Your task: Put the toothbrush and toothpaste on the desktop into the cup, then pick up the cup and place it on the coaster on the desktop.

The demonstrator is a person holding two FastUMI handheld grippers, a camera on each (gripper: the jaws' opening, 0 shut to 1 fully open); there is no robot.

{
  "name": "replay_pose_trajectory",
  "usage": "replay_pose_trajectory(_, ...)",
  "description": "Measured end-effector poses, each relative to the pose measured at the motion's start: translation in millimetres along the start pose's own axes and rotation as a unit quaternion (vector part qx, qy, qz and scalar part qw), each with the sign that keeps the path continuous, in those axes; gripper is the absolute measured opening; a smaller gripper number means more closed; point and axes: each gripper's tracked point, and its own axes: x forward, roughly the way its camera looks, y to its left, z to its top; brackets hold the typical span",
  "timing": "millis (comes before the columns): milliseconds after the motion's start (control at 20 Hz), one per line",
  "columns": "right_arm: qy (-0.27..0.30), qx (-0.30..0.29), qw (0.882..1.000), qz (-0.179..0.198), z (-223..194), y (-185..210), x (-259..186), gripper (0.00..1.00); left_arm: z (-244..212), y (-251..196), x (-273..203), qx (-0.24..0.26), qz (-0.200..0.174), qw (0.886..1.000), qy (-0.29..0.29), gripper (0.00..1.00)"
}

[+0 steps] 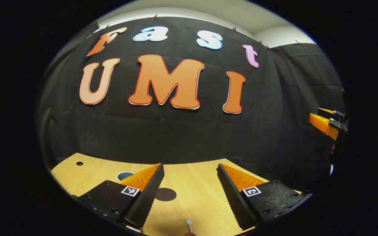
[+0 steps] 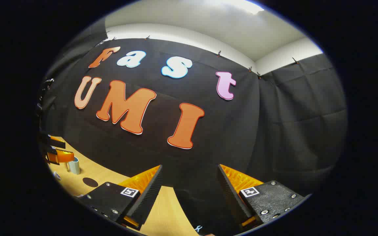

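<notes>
- The desk (image 1: 195, 183) is carrying everything; both grippers are hovering above it.
- The cup (image 2: 74, 165) is standing upright near the desk's far-left edge in the right gripper view; likely light and stiff, best gripped across its wall.
- The coaster (image 1: 165, 194), a flat dark disc, is lying just ahead of the left gripper (image 1: 190, 183), whose jaws are gaping wide and empty.
- The right gripper (image 2: 189, 185) is likewise spread wide, gripping nothing.
- The toothbrush (image 1: 189, 225) is peeking in at the bottom edge, long axis pointing away; slim, light, probably slippery; grip mid-handle.
</notes>
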Motion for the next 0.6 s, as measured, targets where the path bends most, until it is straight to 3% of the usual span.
replay_pose_trajectory(200,-0.006,0.025,0.999,0.028,-4,45,-6,0.97,1,19,-13,0.019,0.021,1.0,-0.004,0.98)
replay_pose_trajectory(400,-0.012,0.072,0.993,0.089,2,129,-2,0.97,2,63,-29,0.043,0.061,0.997,-0.003,0.98)
replay_pose_trajectory(600,-0.001,0.074,0.985,0.155,0,202,-5,0.97,7,112,-45,0.049,0.105,0.993,-0.015,0.97)
